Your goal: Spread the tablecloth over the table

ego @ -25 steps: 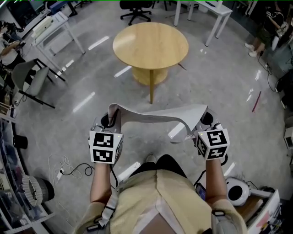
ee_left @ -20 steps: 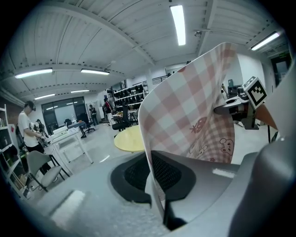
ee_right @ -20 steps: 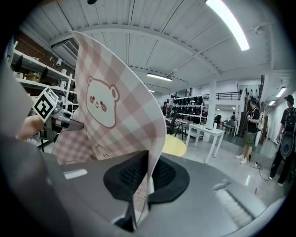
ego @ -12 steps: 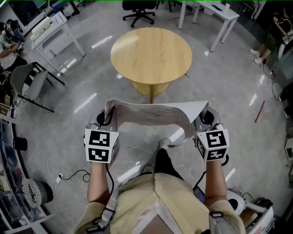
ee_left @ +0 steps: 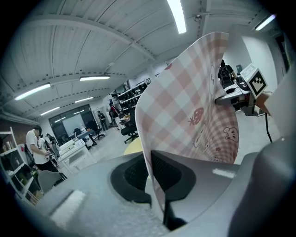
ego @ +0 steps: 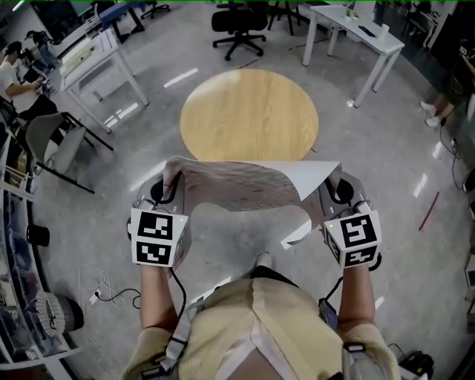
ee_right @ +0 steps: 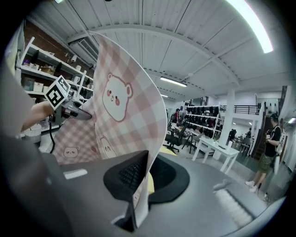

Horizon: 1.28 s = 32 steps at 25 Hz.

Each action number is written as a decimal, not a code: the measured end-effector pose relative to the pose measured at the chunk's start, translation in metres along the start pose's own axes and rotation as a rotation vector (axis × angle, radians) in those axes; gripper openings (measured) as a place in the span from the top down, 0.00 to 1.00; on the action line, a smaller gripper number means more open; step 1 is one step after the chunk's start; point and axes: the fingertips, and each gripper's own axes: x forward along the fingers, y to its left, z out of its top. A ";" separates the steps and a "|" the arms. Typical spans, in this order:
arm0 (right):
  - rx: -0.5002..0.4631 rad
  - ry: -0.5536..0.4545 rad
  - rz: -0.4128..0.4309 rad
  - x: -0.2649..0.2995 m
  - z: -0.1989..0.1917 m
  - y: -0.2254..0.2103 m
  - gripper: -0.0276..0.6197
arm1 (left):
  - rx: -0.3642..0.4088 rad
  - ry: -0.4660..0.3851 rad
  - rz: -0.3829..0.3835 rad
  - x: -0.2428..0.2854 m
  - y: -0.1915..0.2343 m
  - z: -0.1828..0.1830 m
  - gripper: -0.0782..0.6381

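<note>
A pink checked tablecloth (ego: 245, 189) with bear and strawberry prints hangs stretched between my two grippers, just short of the round wooden table (ego: 249, 115). The left gripper (ego: 165, 194) is shut on the cloth's left corner; in the left gripper view the tablecloth (ee_left: 185, 111) stands up from the closed jaws of the left gripper (ee_left: 155, 178). At the other end the right gripper (ego: 338, 194) is shut on the right corner, where the tablecloth (ee_right: 122, 115) rises out of the right gripper (ee_right: 141, 183). The cloth's far edge overlaps the table's near rim in the head view.
A black office chair (ego: 239, 22) and a white desk (ego: 356, 33) stand beyond the table. Another white desk (ego: 93, 59) and a grey chair (ego: 52, 141) are at the left. Cables (ego: 104, 278) lie on the grey floor to my left.
I have come closer to the round table with the cloth held up; its far edge now reaches the table's near rim. Both grippers keep their hold.
</note>
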 end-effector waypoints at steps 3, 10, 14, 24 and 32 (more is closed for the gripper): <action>-0.037 -0.034 0.014 0.019 0.016 -0.021 0.94 | 0.021 -0.015 0.031 0.014 0.011 0.022 0.88; -0.117 -0.069 0.018 0.064 0.053 -0.061 0.94 | 0.086 -0.039 0.075 0.046 0.037 0.070 0.88; -0.135 -0.062 -0.002 0.091 0.068 -0.077 0.93 | 0.119 -0.048 0.088 0.064 0.059 0.088 0.88; -0.209 -0.060 -0.071 0.176 0.120 -0.129 0.92 | 0.215 -0.091 0.064 0.156 0.125 0.157 0.88; -0.214 -0.051 -0.145 0.278 0.182 -0.186 0.92 | 0.272 -0.107 0.034 0.250 0.201 0.224 0.88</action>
